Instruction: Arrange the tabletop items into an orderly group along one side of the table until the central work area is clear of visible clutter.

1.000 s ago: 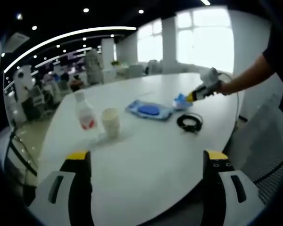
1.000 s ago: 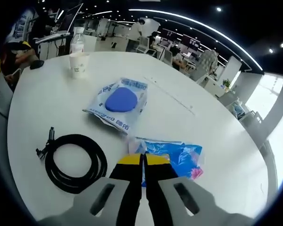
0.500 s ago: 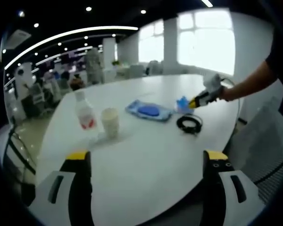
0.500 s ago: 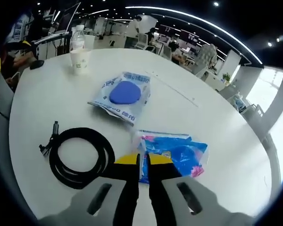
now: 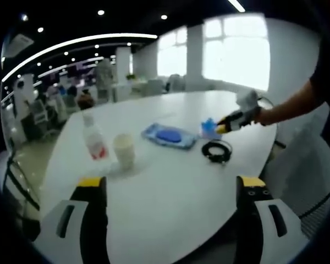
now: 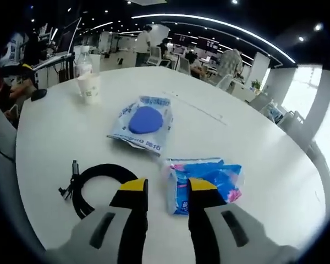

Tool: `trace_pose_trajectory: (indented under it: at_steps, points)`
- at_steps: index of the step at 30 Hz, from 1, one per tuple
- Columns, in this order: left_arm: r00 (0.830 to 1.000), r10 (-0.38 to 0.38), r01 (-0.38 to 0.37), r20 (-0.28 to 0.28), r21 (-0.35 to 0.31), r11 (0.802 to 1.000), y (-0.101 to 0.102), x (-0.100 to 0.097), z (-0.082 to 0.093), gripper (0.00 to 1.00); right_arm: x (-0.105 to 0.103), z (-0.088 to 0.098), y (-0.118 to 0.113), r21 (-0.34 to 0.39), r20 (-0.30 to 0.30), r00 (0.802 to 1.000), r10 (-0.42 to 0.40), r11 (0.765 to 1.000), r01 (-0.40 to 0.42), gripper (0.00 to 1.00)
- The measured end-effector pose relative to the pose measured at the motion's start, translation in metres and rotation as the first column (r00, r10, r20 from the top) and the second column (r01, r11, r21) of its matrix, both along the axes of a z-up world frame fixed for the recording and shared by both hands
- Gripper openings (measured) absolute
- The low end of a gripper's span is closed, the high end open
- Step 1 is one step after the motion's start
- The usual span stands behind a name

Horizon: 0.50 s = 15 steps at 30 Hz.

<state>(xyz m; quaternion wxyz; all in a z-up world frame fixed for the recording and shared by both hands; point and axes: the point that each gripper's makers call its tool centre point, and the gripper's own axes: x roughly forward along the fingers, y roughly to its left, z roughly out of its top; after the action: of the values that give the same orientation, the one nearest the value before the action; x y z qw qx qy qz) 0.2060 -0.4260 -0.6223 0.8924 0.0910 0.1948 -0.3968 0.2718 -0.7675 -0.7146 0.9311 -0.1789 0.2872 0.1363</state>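
Things lie spread over the white table (image 6: 55,137). In the right gripper view, the right hand-held gripper (image 6: 167,186) has its jaws a little apart, with nothing between them. The blue tissue pack (image 6: 206,183) lies flat just past the tips, a bit to the right. The right jaw looks very close to its near edge, but I cannot tell if it touches. The pack's long side runs left to right across the jaws, so it seems the gripper would have to turn or come from one end to pinch it well.

The black cable coil (image 6: 96,181) lies to the left of the jaws, partly hidden behind the left one. Farther off is the flat packet with a blue round thing inside (image 6: 141,121). At the far left stand the paper cup (image 6: 88,88) and the water bottle (image 6: 83,58), close together.

In the left gripper view, the left hand-held gripper (image 5: 168,187) is wide open and holds nothing. It hangs over the near edge of the table. The cup (image 5: 124,151) and bottle (image 5: 93,140) are ahead on its left, well apart from it. The pack (image 5: 210,127) is far off on the right, beside the other gripper (image 5: 231,119).

So the right gripper is much nearer to the pack. The left one is nearer to the cup and bottle. Nothing looks grouped at one side yet.
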Motion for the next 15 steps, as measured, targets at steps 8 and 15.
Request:
trace_pose_trajectory:
  at_steps: [8, 15]
  points:
    - [0.997, -0.072, 0.073, 0.025, -0.018, 0.997, -0.024, 0.017, 0.021, 0.96, -0.003, 0.008, 0.011, 0.059, 0.019, 1.0, -0.019, 0.998, 0.018, 0.36]
    - [0.992, -0.121, 0.122, 0.033, -0.014, 0.992, -0.046, 0.031, 0.03, 0.95, -0.008, 0.008, 0.02, 0.119, 0.015, 0.999, -0.036, 0.992, 0.034, 0.44]
